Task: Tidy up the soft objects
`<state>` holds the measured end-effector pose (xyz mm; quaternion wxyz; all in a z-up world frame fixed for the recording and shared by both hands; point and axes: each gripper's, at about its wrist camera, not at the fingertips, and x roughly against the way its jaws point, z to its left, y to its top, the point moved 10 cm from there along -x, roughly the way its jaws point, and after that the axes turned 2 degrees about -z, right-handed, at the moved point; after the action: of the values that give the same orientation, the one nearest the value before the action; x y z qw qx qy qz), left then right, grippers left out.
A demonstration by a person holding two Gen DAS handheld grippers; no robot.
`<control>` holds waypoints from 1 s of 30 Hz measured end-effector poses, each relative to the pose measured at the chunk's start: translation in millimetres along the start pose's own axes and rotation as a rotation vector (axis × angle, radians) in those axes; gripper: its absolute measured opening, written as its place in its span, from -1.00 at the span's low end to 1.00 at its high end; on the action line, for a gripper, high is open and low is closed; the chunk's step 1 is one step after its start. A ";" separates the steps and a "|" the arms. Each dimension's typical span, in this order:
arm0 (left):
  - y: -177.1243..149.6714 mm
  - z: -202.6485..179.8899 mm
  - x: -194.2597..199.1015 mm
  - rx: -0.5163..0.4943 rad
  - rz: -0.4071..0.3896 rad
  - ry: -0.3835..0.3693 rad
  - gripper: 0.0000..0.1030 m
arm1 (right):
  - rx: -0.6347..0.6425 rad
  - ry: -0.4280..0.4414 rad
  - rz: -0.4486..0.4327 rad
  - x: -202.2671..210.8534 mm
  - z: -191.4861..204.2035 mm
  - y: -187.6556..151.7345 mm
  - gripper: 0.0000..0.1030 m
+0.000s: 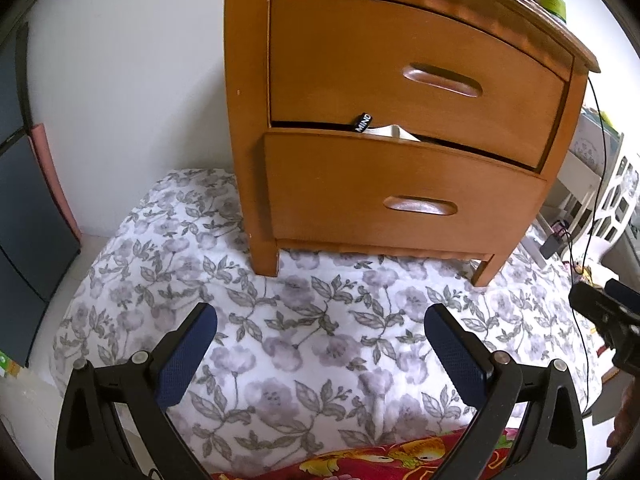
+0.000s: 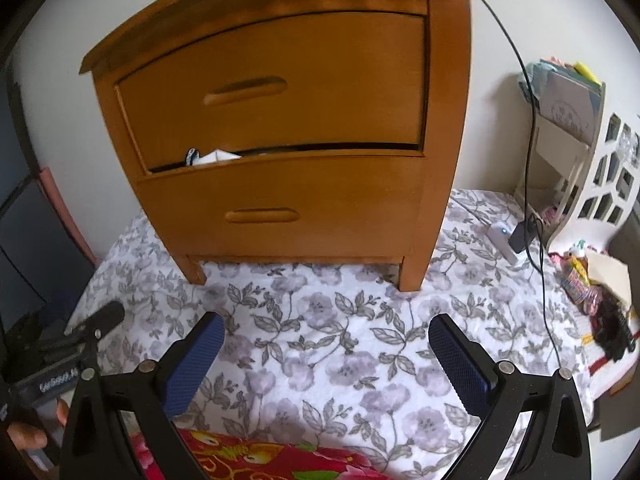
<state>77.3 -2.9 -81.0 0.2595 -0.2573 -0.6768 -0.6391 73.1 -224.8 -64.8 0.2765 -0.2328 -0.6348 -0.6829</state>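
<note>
Two black grippers with blue textured pads, the left gripper [image 1: 320, 354] and the right gripper [image 2: 326, 360], hang with fingers spread wide and empty over a white quilt printed with grey flowers [image 1: 304, 344]. At their bases lies a red floral blanket [image 2: 256, 458], touching neither. Ahead on the quilt stands a two-drawer orange-brown wooden nightstand [image 1: 400, 132], white cloth [image 1: 394, 132] poking from its lower drawer.
</note>
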 end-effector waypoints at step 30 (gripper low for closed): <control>4.6 -10.7 3.4 0.011 0.015 -0.032 1.00 | -0.018 -0.028 -0.024 3.0 -2.8 3.3 1.00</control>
<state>78.1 -13.3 -74.8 0.2548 -0.2711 -0.6823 -0.6293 73.1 -228.0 -60.5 0.2572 -0.2369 -0.6351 -0.6887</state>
